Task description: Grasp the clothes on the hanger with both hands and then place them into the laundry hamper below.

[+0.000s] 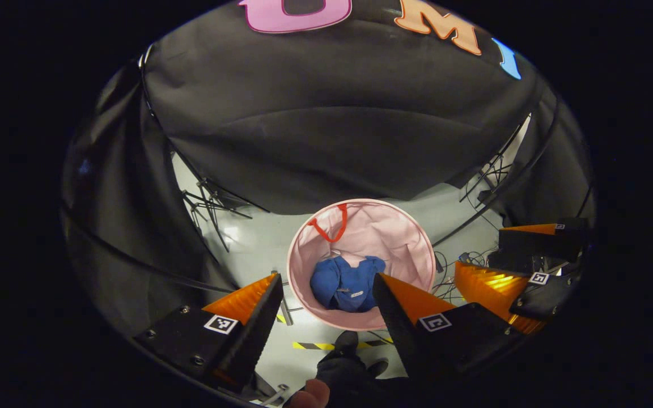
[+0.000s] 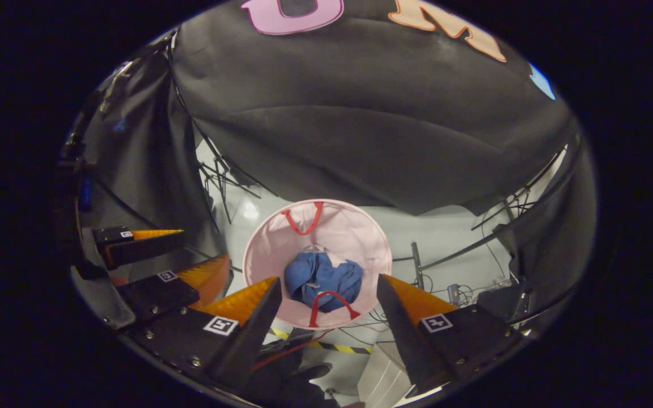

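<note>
A crumpled blue garment [image 1: 346, 283] [image 2: 322, 280] lies inside the round pink laundry hamper [image 1: 406, 232] [image 2: 360, 232] on the floor below. The hamper has red handles [image 1: 332, 224] [image 2: 302, 218]. My left gripper [image 1: 326, 283] hangs open above the hamper, nothing between its fingers. My right gripper [image 2: 328, 286] is also open and empty above the hamper. In the left gripper view the right gripper [image 1: 522, 277] shows at the right. In the right gripper view the left gripper [image 2: 156, 263] shows at the left.
Black cloth walls surround the grey floor [image 1: 253, 243]. Yellow-black tape [image 1: 315, 344] [image 2: 349, 348] marks the floor in front of the hamper. Stand legs and cables [image 1: 213, 204] [image 2: 462, 283] lie at the sides. A dark glove [image 1: 346, 362] and a grey box [image 2: 383, 374] show at the bottom.
</note>
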`<state>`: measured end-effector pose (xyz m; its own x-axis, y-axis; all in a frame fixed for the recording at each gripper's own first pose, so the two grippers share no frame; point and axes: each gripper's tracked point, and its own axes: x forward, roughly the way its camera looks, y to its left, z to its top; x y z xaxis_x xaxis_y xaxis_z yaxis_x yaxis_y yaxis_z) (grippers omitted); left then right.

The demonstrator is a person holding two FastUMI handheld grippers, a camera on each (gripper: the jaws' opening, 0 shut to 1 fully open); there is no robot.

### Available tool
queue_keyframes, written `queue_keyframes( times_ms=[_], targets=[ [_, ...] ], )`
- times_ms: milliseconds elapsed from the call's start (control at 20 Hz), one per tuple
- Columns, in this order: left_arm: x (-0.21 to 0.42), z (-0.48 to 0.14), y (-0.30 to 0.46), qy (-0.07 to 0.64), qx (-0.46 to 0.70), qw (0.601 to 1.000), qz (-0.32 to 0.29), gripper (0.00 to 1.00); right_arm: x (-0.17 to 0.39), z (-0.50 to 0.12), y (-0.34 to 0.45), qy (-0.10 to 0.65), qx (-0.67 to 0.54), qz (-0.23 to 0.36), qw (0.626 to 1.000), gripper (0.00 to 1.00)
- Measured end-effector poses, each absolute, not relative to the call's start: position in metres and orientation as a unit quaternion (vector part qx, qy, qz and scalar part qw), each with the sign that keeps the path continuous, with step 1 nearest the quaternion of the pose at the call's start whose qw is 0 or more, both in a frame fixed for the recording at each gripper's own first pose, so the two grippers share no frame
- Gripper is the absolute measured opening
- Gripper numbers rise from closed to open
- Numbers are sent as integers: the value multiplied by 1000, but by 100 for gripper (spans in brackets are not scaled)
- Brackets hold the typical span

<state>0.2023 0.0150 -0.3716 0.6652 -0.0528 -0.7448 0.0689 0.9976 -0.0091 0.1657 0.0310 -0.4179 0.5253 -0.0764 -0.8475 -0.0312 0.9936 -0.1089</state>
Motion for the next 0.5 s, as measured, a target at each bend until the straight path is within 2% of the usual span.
queue_keyframes(
  times_ms=[500],
  targets=[
    [128,-295,21,323,-42,945,-16,99,96,-329,33,406,-21,-27,913,100]
  ],
)
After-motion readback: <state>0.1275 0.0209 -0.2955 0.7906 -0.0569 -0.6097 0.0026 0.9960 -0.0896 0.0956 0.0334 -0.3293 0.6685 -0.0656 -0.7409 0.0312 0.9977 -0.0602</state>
